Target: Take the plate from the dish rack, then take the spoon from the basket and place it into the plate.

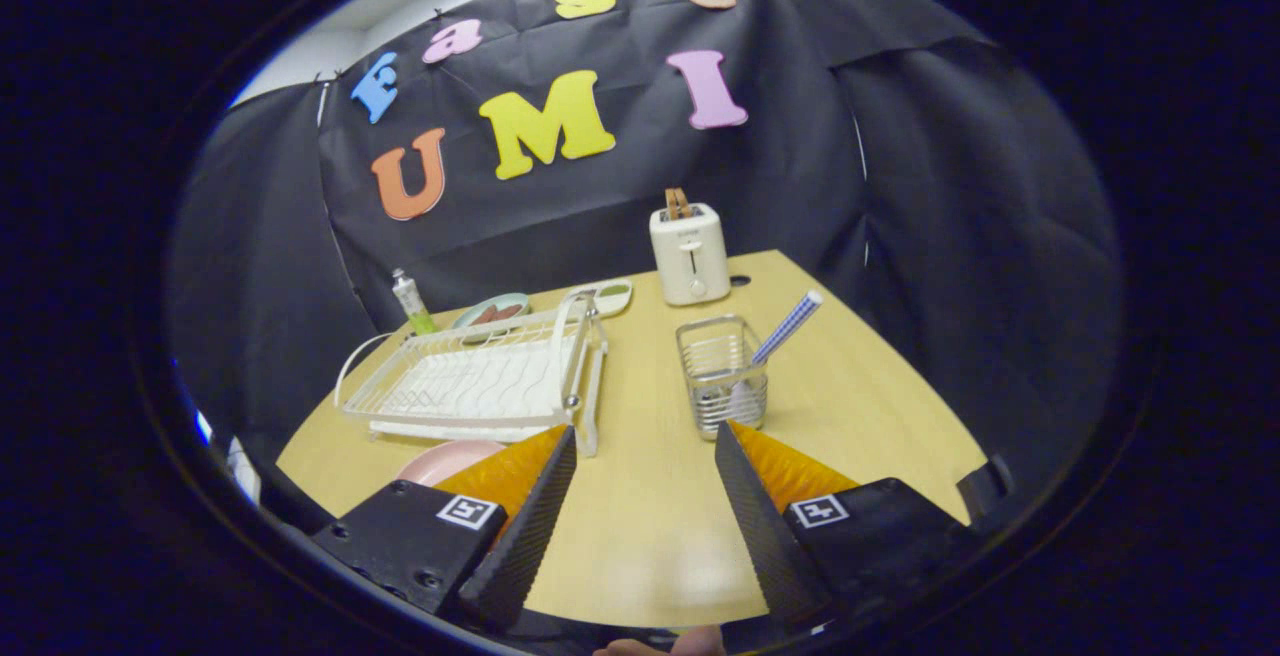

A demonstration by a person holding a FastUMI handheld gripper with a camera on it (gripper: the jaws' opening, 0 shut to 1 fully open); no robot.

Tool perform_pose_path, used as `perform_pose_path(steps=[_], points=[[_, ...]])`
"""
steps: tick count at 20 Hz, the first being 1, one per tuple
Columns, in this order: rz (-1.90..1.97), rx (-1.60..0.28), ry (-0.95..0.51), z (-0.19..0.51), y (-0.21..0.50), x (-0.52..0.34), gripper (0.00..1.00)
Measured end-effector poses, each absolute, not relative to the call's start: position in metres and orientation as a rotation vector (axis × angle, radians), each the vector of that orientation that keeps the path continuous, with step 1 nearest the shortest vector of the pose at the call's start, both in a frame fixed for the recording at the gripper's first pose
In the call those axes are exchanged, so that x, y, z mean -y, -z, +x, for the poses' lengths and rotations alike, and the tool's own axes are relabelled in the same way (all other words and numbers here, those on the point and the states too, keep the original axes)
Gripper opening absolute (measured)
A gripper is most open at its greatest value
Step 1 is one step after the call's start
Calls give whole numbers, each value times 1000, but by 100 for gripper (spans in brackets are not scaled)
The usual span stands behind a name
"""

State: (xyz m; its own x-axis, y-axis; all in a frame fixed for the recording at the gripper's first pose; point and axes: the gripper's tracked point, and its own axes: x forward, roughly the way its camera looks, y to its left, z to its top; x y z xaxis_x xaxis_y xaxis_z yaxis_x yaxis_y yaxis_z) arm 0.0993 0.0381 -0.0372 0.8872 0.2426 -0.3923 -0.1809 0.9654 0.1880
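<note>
Gripper (645, 456) spread wide, nothing between its fingers, hovering over the bare wooden surface (640, 536). Pink plate (445, 458) lies flat on the surface beside the left finger, just in front of the white wire dish rack (480, 381), so the plate step looks done. Spoon (785, 328) stands tilted in the wire mesh basket (720, 374), just beyond the right fingertip; its checked handle sticks up and out to the right, bowl end hidden behind the mesh. Probably light, stiff and thin, and likely smooth, so it could pivot in a loose pinch. Best hold: the exposed handle above the basket rim, fingers across its width. The basket looks light too and may drag or tip. Toaster (689, 251) stands further back, well apart.
</note>
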Motion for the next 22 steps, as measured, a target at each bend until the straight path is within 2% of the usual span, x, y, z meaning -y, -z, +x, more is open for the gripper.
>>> perform_pose_path(steps=[7,11,18,19,22], points=[[18,-249,-144,156,41,4,91],[26,-240,-109,183,51,22,91],[78,-312,-140,233,73,25,91],[86,-317,-144,238,74,25,89],[137,-336,-164,244,73,19,72]])
